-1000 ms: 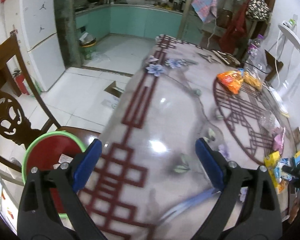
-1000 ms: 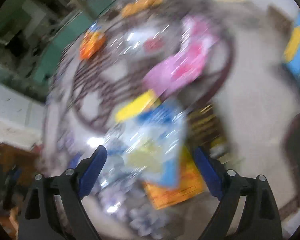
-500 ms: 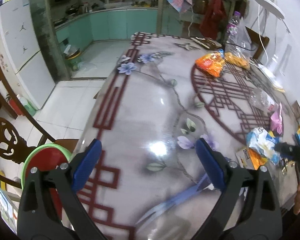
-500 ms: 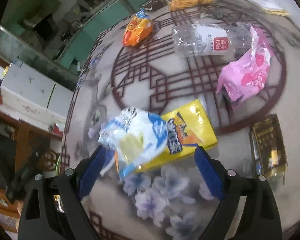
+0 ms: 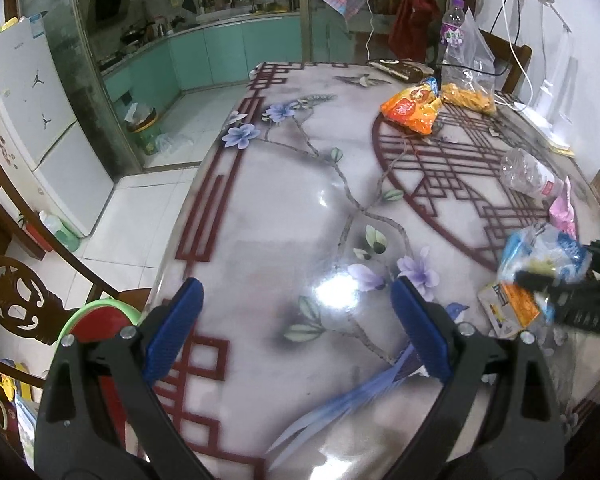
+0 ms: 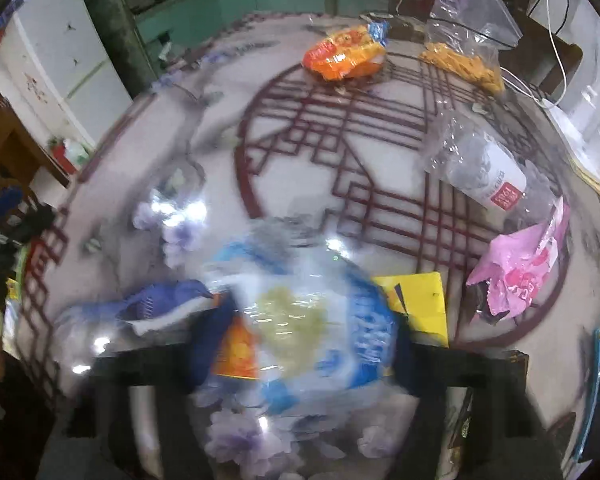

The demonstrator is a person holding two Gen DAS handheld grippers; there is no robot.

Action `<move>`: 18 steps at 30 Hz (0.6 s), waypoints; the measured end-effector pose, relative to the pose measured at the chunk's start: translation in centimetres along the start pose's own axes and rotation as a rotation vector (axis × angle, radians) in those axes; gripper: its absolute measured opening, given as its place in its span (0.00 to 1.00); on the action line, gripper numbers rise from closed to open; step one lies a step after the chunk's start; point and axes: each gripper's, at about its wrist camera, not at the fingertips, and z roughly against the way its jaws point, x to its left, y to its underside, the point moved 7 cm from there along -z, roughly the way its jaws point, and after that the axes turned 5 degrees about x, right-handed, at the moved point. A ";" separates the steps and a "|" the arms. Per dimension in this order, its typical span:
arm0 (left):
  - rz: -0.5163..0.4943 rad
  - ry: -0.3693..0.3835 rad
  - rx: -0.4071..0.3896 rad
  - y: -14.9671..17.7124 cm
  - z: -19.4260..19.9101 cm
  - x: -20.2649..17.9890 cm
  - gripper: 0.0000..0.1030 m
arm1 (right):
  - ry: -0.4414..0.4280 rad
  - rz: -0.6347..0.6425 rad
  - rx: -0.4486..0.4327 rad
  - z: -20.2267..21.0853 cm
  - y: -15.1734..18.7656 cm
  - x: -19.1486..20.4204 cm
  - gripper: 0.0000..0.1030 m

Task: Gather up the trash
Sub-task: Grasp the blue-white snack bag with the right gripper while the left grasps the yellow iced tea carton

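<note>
My right gripper (image 6: 304, 344) is closing round a blue and white snack bag (image 6: 312, 320) lying on the table; the view is blurred. The same bag (image 5: 540, 256) and the right gripper (image 5: 572, 292) show at the right of the left wrist view. Under the bag lies a yellow and orange packet (image 6: 420, 300). My left gripper (image 5: 296, 332) is open and empty above the near table edge. A red bin with a green rim (image 5: 96, 320) sits lower left, beside the table.
More trash lies on the patterned table (image 5: 284, 208): an orange snack bag (image 5: 412, 108), a crushed clear bottle (image 6: 484, 172), a pink wrapper (image 6: 520, 268), a clear bag of yellow snacks (image 6: 468, 60). A wooden chair (image 5: 16, 280) stands left.
My right gripper has moved forward onto the blue and white bag, its fingers now against the bag's sides. My left gripper has swung right, away from the red bin.
</note>
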 end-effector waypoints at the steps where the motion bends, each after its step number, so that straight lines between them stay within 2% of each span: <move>1: -0.006 0.000 0.002 0.0 -0.1 -0.2 0.90 | -0.026 -0.021 -0.006 0.3 0.0 -0.1 0.26; 5: -0.056 -0.001 -0.001 0.4 -0.3 -1.3 0.90 | -0.115 -0.096 -0.025 1.0 -0.3 -0.6 0.22; 8: -0.133 0.000 -0.019 0.7 -0.3 -3.2 0.90 | -0.186 -0.178 -0.138 4.6 -1.1 -1.6 0.22; 11: -0.174 0.012 -0.023 0.7 -0.7 -5.4 0.90 | -0.144 -0.263 -0.269 8.5 -1.5 -4.4 0.23; 13: -0.202 0.037 -0.027 0.6 -0.8 -7.3 0.90 | -0.103 -0.319 -0.313 9.7 -1.5 -6.4 0.23; 15: -0.261 0.075 -0.041 0.7 -0.7 -10.4 0.91 | -0.115 -0.394 -0.323 10.0 -1.1 -8.4 0.25; 18: -0.386 0.114 -0.006 1.0 -1.4 -15.1 0.91 | -0.225 -0.498 -0.311 9.5 -0.4 -10.2 0.26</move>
